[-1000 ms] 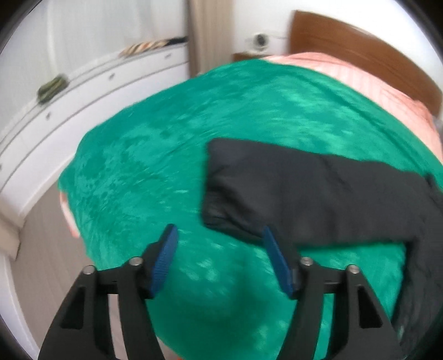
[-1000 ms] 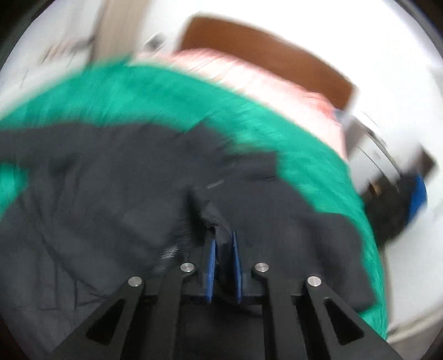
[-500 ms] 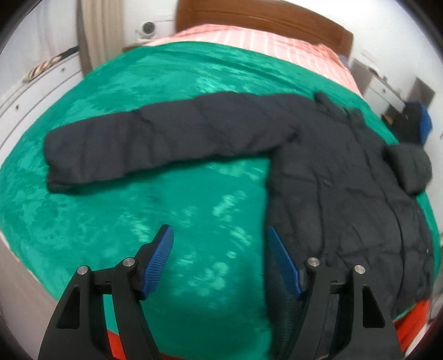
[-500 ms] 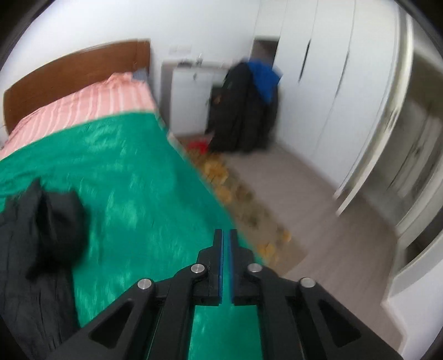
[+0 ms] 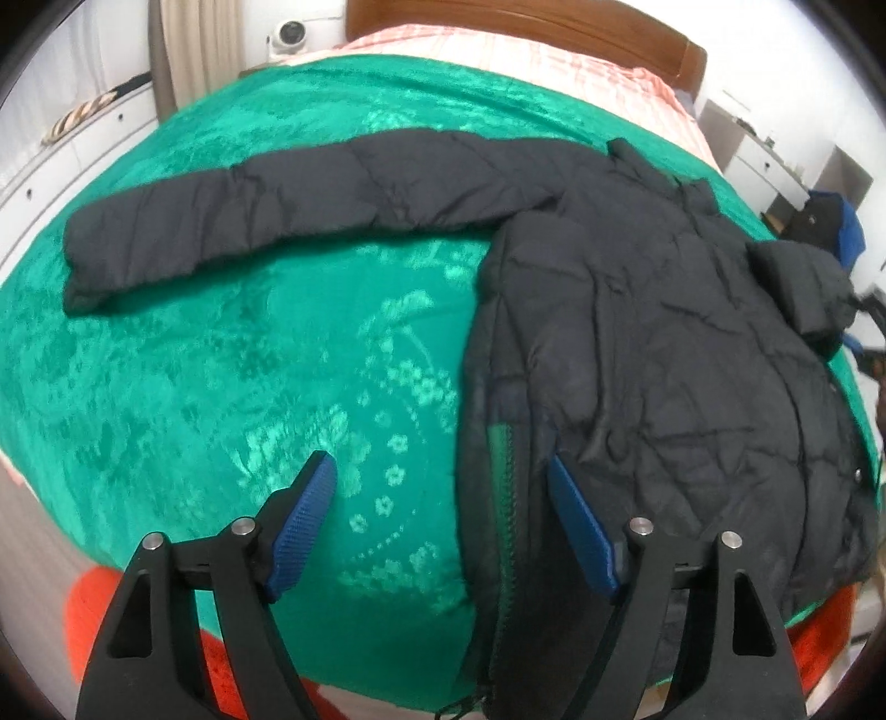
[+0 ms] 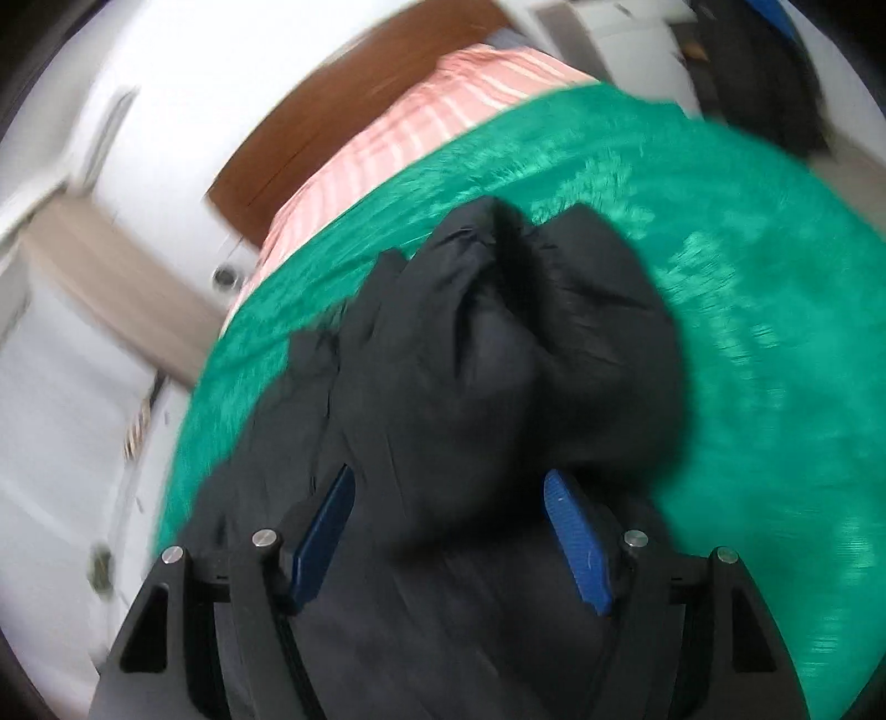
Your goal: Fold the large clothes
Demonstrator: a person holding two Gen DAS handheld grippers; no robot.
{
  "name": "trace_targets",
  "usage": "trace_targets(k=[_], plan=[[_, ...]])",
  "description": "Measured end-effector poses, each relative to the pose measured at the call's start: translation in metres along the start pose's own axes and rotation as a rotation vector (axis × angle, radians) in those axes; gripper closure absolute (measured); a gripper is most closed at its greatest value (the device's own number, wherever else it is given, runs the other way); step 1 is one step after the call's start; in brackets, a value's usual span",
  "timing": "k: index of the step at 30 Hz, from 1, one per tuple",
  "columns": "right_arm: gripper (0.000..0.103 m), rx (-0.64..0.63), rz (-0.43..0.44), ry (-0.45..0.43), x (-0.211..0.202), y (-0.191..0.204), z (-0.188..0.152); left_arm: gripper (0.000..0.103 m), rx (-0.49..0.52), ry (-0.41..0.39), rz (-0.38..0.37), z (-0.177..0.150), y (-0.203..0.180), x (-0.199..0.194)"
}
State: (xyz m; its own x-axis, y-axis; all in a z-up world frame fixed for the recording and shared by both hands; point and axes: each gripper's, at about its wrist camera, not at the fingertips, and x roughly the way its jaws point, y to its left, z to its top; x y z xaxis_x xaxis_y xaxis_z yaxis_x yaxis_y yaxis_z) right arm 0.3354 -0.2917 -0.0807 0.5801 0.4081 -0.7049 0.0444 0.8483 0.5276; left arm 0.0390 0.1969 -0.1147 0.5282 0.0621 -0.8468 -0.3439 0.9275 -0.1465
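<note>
A black puffer jacket [image 5: 653, 343] lies flat on a green blanket [image 5: 221, 360]; one sleeve [image 5: 266, 221] stretches out to the left. My left gripper [image 5: 443, 526] hovers over the jacket's near front edge with its zipper [image 5: 506, 498]. Its jaws are opening, and the pads press on nothing. In the blurred right wrist view the jacket's bunched far sleeve [image 6: 554, 343] lies ahead of my right gripper [image 6: 448, 531]. That gripper's jaws are opening above the black fabric, with no grip on it.
The bed has a pink striped sheet [image 5: 526, 61] and a wooden headboard [image 5: 526, 19]. An orange-red cloth [image 5: 88, 609] shows below the blanket's near edge. A white cabinet [image 5: 764, 160] and a dark bag with blue [image 5: 830, 227] stand at the right; white drawers [image 5: 33, 177] run along the left.
My left gripper swung from the sleeve end to the jacket's front edge and widened. My right gripper, shut before, swung out toward the floor, came back over the jacket and now stands apart.
</note>
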Motion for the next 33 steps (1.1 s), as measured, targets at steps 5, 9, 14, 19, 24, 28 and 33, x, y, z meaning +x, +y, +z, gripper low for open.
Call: trace_targets(k=[5, 9, 14, 19, 24, 28, 33], plan=[[0.092, -0.049, -0.147, -0.095, -0.045, 0.014, 0.010, 0.019, -0.037, -0.004, -0.027, -0.007, 0.013, 0.000], [0.102, -0.074, -0.208, -0.225, -0.123, -0.017, 0.032, 0.019, -0.034, -0.013, -0.026, -0.006, 0.011, 0.000], [0.102, 0.054, -0.411, -0.369, -0.221, -0.105, 0.053, 0.019, -0.032, -0.028, -0.046, -0.006, 0.006, -0.004], [0.076, 0.070, -0.383, -0.248, -0.213, -0.150, 0.038, 0.019, -0.049, -0.012, -0.026, -0.008, 0.010, 0.001], [0.016, 0.039, -0.094, -0.125, -0.148, -0.123, 0.012, 0.019, -0.040, -0.018, 0.002, -0.006, 0.005, 0.002], [0.016, -0.053, -0.042, -0.046, -0.072, -0.075, 0.018, 0.018, -0.032, -0.019, 0.012, -0.008, 0.004, 0.004], [0.084, -0.184, -0.146, -0.050, -0.043, -0.037, 0.027, 0.016, -0.050, -0.018, 0.005, -0.011, 0.010, 0.003]])
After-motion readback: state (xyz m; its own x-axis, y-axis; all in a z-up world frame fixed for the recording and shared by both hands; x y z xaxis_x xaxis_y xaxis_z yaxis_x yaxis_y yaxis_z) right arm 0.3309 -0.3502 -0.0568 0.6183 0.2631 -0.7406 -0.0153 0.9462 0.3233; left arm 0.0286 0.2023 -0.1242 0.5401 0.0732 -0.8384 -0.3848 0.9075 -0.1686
